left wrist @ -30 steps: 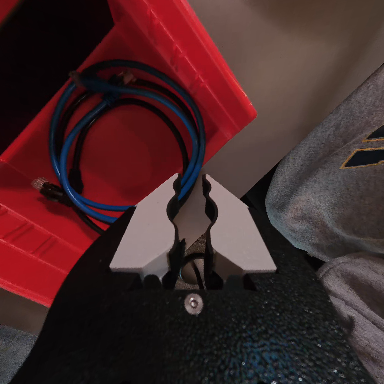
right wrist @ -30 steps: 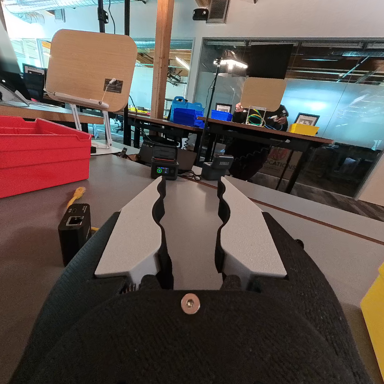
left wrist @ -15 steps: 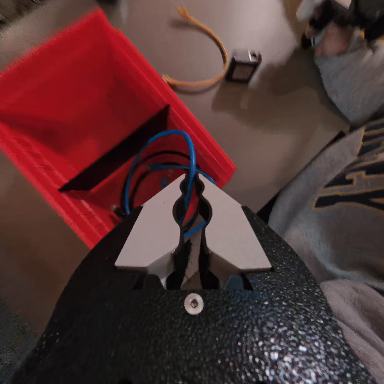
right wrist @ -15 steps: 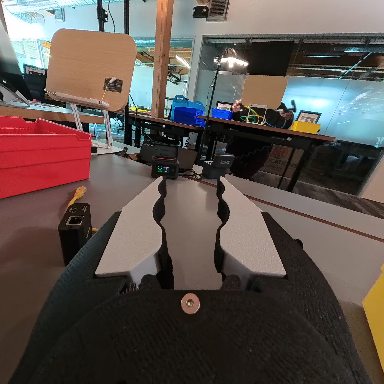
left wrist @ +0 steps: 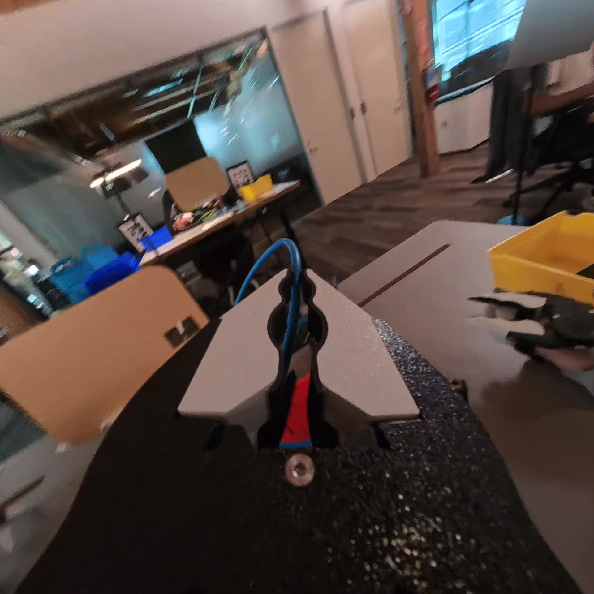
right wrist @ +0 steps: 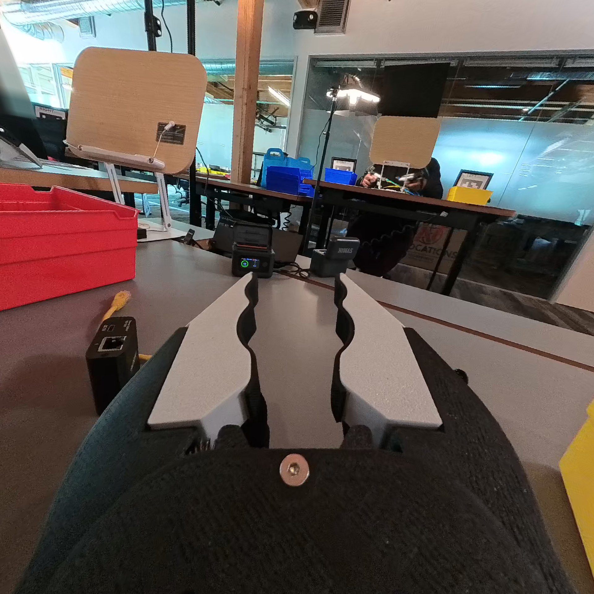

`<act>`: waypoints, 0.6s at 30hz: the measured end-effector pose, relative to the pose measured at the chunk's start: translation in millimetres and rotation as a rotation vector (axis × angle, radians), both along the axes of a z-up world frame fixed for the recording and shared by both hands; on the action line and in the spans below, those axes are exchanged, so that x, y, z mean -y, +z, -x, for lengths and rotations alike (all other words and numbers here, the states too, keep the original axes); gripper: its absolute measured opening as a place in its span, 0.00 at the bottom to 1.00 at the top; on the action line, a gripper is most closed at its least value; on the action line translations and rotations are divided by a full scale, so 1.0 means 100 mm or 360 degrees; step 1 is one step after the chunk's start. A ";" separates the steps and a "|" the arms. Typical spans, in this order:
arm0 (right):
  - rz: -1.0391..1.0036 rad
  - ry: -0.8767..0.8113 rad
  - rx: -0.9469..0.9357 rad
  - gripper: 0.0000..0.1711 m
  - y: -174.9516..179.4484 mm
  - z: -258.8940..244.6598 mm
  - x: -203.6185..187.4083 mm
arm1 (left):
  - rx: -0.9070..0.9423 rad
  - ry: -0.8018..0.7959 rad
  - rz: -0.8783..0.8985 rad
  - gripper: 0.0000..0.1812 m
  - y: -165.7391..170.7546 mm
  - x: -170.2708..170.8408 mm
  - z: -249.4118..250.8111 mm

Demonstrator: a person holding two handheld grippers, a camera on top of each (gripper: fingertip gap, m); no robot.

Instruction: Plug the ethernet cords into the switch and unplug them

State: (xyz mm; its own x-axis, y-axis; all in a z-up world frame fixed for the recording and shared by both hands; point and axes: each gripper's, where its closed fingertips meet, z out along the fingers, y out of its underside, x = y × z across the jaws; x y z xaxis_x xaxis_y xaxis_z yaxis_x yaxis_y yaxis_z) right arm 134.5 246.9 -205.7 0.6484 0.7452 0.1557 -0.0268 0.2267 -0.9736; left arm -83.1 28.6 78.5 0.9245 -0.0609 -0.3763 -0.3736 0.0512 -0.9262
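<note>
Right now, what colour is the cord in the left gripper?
Blue cord, clearest in the left wrist view.

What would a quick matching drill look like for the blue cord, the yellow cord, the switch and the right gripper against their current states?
Things:
1. blue cord
2. yellow cord
3. switch
4. right gripper

States:
A. lying on the table beside the red bin
B. open, holding nothing
C. clamped in the left gripper, looping up past its tips
D. standing on the table, front port empty

Pairs: 1-C, 2-A, 3-D, 4-B
</note>
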 end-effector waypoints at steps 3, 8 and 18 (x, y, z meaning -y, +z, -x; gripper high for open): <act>-0.0009 -0.0022 -0.0013 0.27 0.02 -0.03 -0.02 | -0.0080 -0.0151 -0.0019 0.02 0.07 -0.31 -0.32; -0.0019 -0.0042 -0.0026 0.27 0.04 -0.08 -0.04 | -0.0103 0.0045 -0.0149 0.02 -0.38 -1.05 -0.49; -0.0010 -0.0038 -0.0028 0.27 0.03 -0.11 -0.05 | -0.0156 0.0051 0.0732 0.02 -2.74 -1.98 -1.00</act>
State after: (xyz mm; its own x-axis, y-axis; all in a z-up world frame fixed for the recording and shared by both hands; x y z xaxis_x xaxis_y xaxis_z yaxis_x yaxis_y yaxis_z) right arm 145.1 251.6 -202.8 0.6686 0.7285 0.1489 -0.0382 0.2336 -0.9716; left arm 16.8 226.1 -195.3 0.8902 -0.2140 -0.4022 -0.4549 -0.3694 -0.8103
